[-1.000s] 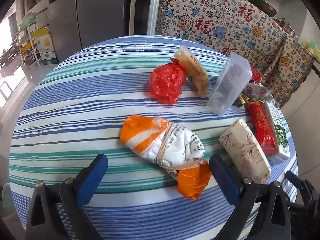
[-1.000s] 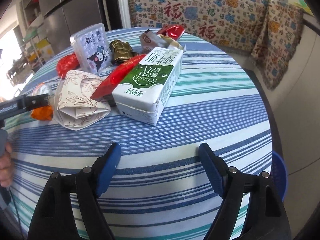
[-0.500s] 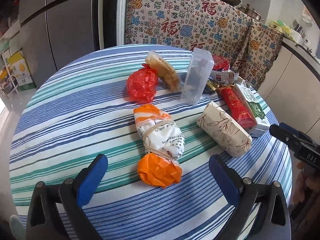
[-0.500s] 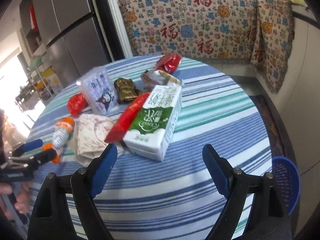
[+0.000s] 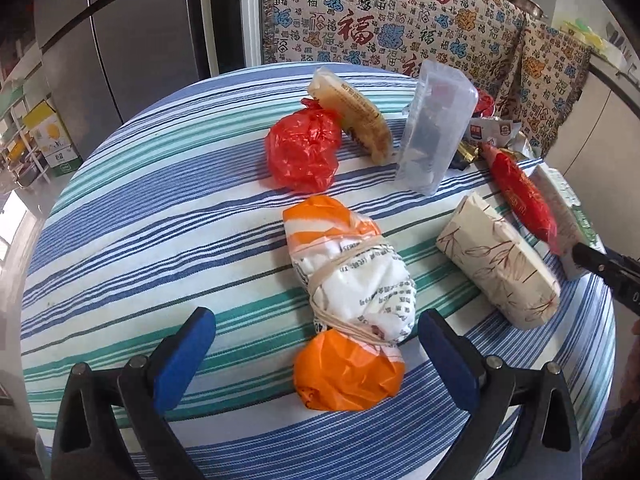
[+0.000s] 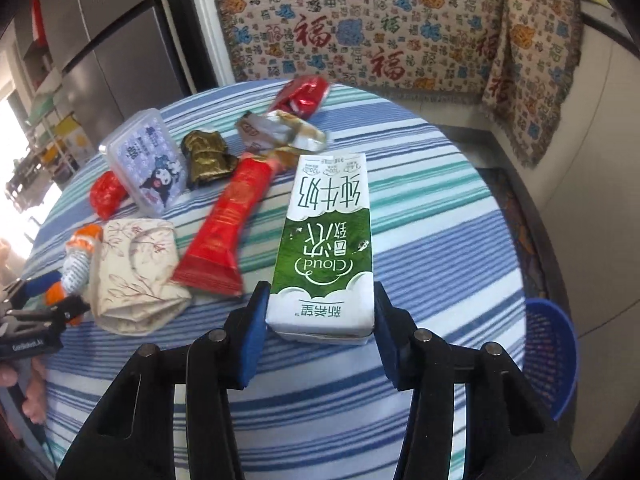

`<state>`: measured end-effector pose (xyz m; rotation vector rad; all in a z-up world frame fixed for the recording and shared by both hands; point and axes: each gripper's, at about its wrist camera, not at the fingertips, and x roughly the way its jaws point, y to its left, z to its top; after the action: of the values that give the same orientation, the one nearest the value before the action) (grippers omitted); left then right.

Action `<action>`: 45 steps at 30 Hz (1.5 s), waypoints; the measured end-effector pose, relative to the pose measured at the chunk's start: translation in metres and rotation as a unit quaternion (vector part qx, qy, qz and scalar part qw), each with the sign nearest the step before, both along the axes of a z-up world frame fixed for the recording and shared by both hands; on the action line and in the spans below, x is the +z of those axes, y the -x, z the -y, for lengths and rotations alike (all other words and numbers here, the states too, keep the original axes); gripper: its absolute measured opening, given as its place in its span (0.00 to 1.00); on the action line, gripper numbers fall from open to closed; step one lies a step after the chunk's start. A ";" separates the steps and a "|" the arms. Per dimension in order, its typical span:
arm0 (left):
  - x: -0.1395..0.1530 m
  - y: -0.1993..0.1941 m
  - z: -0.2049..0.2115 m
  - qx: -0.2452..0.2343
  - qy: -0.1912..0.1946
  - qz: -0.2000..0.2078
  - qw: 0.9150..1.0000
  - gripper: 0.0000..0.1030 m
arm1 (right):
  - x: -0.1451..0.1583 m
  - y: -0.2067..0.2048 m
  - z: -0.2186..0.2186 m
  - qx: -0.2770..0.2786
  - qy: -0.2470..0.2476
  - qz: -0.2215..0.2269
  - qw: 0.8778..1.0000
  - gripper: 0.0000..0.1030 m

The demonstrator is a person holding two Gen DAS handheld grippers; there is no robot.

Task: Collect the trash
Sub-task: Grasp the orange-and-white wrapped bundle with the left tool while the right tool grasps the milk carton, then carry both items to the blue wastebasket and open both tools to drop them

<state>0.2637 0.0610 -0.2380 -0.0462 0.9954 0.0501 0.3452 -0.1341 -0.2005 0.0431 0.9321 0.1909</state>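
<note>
The right claw (image 6: 320,336) grips the near end of the milk carton (image 6: 326,240) lying on the striped desk (image 6: 432,208), while the left claw (image 5: 316,356) stands open astride an orange-and-white bundle (image 5: 348,292); the end-on grip may let the carton droop or slip when lifted toward the blue basket (image 6: 550,356).

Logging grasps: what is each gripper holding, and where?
Right gripper clamps the milk carton by its near end's sides. Left gripper holds nothing.
</note>
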 end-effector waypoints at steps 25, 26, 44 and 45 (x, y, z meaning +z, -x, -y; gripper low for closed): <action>0.017 -0.005 0.009 -0.061 -0.041 0.005 0.997 0.90 | 0.008 -0.079 0.000 0.025 0.035 -0.119 0.992 0.80; 0.016 -0.008 0.009 -0.061 -0.039 0.002 0.997 0.84 | 0.005 -0.079 -0.001 0.024 0.046 -0.126 0.991 0.73; 0.112 0.037 0.039 -0.101 0.055 0.111 0.987 0.44 | 0.077 0.002 0.066 0.001 -0.040 -0.013 0.999 0.47; 0.117 0.037 0.053 -0.115 0.062 0.114 0.985 0.44 | 0.081 0.007 0.075 -0.004 -0.042 -0.010 0.999 0.47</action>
<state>0.2269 0.0075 -0.1209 -0.0505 0.7676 -0.2249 0.3381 -0.2094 -0.1196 0.1270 0.9424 0.2221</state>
